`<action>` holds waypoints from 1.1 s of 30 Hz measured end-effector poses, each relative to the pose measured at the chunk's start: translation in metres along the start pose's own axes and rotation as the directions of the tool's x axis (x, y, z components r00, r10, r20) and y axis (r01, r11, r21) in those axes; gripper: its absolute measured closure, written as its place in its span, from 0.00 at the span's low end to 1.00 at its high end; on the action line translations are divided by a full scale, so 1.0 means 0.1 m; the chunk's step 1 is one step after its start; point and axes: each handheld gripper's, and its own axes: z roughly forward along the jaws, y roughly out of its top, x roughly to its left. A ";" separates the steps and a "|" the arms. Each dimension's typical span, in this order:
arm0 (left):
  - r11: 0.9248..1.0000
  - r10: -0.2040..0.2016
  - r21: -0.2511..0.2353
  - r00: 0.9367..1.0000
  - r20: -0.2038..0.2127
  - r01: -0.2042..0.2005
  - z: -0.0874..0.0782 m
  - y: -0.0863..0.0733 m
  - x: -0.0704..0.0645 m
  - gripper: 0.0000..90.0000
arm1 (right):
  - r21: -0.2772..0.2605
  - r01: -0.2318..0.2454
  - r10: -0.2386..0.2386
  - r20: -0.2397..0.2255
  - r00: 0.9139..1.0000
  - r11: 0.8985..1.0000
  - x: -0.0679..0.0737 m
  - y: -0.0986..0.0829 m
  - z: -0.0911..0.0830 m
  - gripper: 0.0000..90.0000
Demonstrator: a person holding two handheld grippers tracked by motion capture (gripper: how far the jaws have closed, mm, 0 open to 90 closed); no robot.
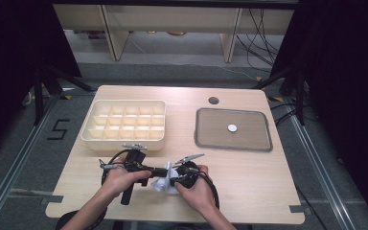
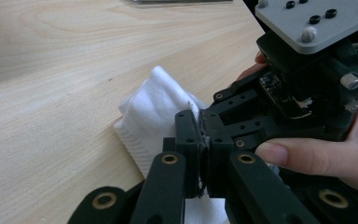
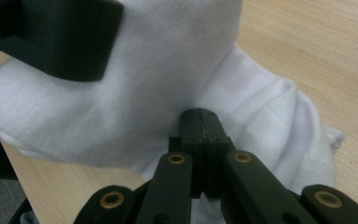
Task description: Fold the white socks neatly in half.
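At table's near edge, high view: left gripper (image 1: 165, 171) and right gripper (image 1: 172, 179) meet over a white cloth (image 1: 164, 184); divided box (image 1: 124, 125) and tray (image 1: 233, 129) lie beyond | left gripper view: jaws clenched on cloth (image 2: 156, 112) edge | right gripper view: jaws pressed together, pinching cloth (image 3: 168, 74).

On the table (image 1: 249, 182) we note a compartment box (image 1: 124, 125) at rear left and a tray (image 1: 233, 129) at rear right, well apart. A disc (image 1: 232, 128) lies in the tray; a hole (image 1: 213, 100) sits just behind it. At front centre, a cloth (image 1: 163, 183) lies between the left gripper (image 1: 149, 171) and right gripper (image 1: 178, 177).
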 end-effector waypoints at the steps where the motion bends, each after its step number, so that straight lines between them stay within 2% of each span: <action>1: 1.000 0.010 0.000 1.000 0.000 -0.010 0.00 0.00 0.00 0.97 | 0.001 0.000 0.000 -0.001 1.000 1.000 0.00 0.00 0.00 1.00; 2: 1.000 0.004 0.002 1.000 0.003 -0.004 0.01 0.00 0.00 0.97 | 0.005 -0.017 0.017 -0.003 1.000 1.000 0.02 0.00 0.00 1.00; 5: 1.000 0.009 0.008 1.000 0.001 -0.009 0.00 0.00 0.00 0.97 | -0.009 -0.001 0.001 -0.005 1.000 1.000 0.02 0.00 -0.01 1.00; 7: 1.000 0.018 0.001 1.000 -0.024 -0.018 -0.02 -0.01 0.00 0.96 | -0.011 -0.017 0.016 -0.015 1.000 1.000 0.03 0.01 -0.07 1.00; 10: 1.000 0.019 0.009 1.000 -0.017 -0.018 -0.03 -0.01 0.01 0.96 | -0.064 -0.011 0.010 -0.013 1.000 0.998 0.02 0.03 -0.22 1.00; 12: 1.000 0.020 0.005 1.000 -0.019 -0.020 -0.04 -0.01 0.01 0.96 | -0.070 -0.027 0.028 0.023 0.999 0.997 -0.04 0.03 -0.34 1.00; 14: 1.000 0.023 0.008 1.000 -0.018 -0.023 -0.03 -0.01 0.01 0.96 | -0.041 -0.071 0.073 0.066 0.995 0.997 -0.13 0.00 -0.44 1.00; 17: 1.000 0.029 0.009 0.999 -0.024 -0.029 -0.01 0.00 -0.01 0.96 | -0.044 -0.079 0.083 0.104 0.991 0.996 -0.23 -0.05 -0.55 1.00; 22: 0.999 0.043 0.015 0.999 -0.024 -0.043 0.01 0.02 -0.03 0.96 | -0.009 -0.090 0.091 0.111 0.990 0.996 -0.28 -0.14 -0.50 1.00; 24: 0.999 0.044 0.015 0.998 -0.042 -0.043 0.02 0.02 -0.05 0.96 | -0.001 -0.090 0.090 0.109 0.990 0.996 -0.26 -0.15 -0.47 1.00; 25: 0.999 0.045 0.019 0.999 -0.025 -0.045 0.02 0.02 -0.04 0.96 | 0.002 -0.088 0.087 0.108 0.990 0.996 -0.26 -0.15 -0.45 1.00; 26: 0.999 0.048 0.023 0.999 -0.025 -0.048 0.03 0.02 -0.04 0.96 | 0.002 -0.079 0.078 0.107 0.991 0.997 -0.25 -0.15 -0.43 1.00; 27: 0.999 0.049 0.026 0.998 -0.047 -0.048 0.03 0.02 -0.05 0.96 | -0.014 -0.083 0.084 0.113 0.990 0.996 -0.23 -0.15 -0.41 1.00; 28: 0.998 0.052 0.028 0.997 -0.051 -0.051 0.03 0.02 -0.06 0.96 | -0.008 -0.078 0.078 0.114 0.990 0.997 -0.23 -0.15 -0.41 1.00; 30: 0.999 0.051 0.019 0.998 -0.035 -0.051 0.05 0.02 -0.05 0.96 | -0.013 -0.070 0.071 0.114 0.991 0.997 -0.23 -0.15 -0.40 1.00; 31: 0.998 0.051 0.022 0.998 -0.034 -0.050 0.05 0.02 -0.05 0.96 | 0.005 -0.089 0.088 0.113 0.990 0.996 -0.21 -0.15 -0.41 1.00; 33: 0.998 0.048 0.028 0.999 -0.022 -0.047 0.06 0.03 -0.05 0.96 | 0.001 -0.085 0.085 0.117 0.990 0.996 -0.21 -0.15 -0.40 1.00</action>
